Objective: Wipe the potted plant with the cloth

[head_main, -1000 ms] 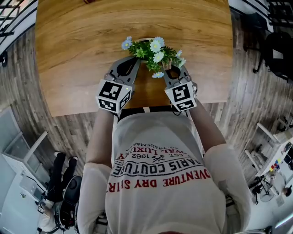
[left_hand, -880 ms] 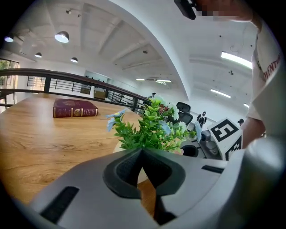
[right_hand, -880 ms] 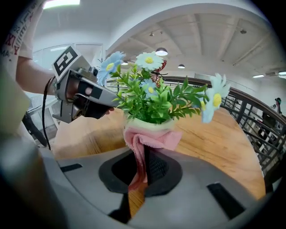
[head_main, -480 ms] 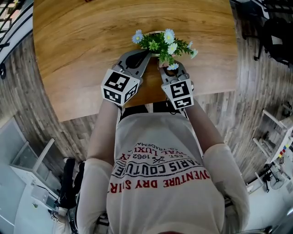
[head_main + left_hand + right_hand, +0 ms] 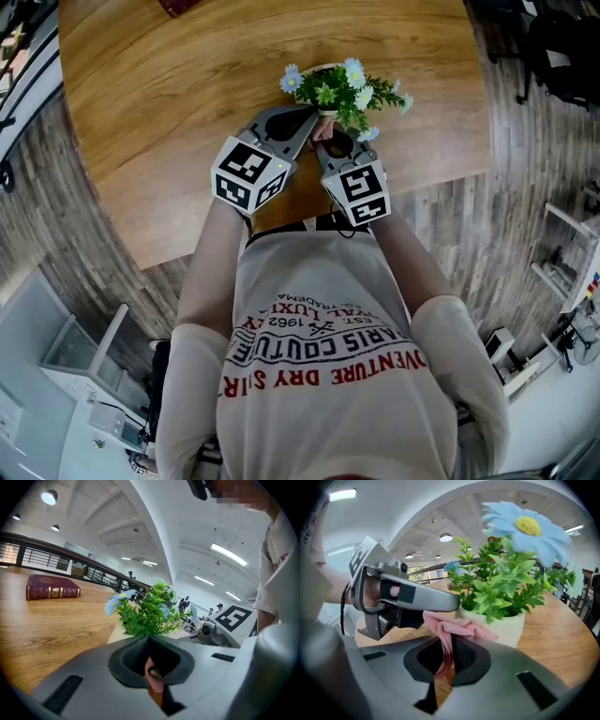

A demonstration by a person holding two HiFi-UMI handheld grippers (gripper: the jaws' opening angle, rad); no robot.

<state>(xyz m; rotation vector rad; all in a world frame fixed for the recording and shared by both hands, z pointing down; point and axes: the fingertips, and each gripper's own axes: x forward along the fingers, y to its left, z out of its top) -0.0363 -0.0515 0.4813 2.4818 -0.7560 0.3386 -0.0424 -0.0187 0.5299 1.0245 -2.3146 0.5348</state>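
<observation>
Legible print: my shirt (image 5: 328, 352) carried, upside down from the head view, "EST. 1962", "ARIS COUTURE" and "VENTURE DRY"; the gilt title on the maroon book (image 5: 52, 587) was too small to read. Each of the two marker cubes (image 5: 248, 174) (image 5: 359, 193) bore black-and-white square codes. Counts: one potted plant (image 5: 339, 87) with at least five pale blue and white blooms, one pink cloth (image 5: 458, 626), one book, two grippers. The plant stood in a cream pot at 12 o'clock from my hands, near the table's middle, and the book lay at 11 o'clock by the far edge. My left gripper (image 5: 149, 641), at 7 o'clock from the pot, had its jaws pressed together with a pink fold of the cloth caught between them. My right gripper (image 5: 451, 641), at 6 o'clock from the pot, pinched the same cloth, which bunched above its jaws just beside the pot's wall and under the left gripper's tip. The table (image 5: 159, 122) was honey-coloured wood with a rounded edge, on a grey plank floor (image 5: 66, 220). The room was a high white hall with ceiling lights, a dark railing (image 5: 42, 555) and distant people.
</observation>
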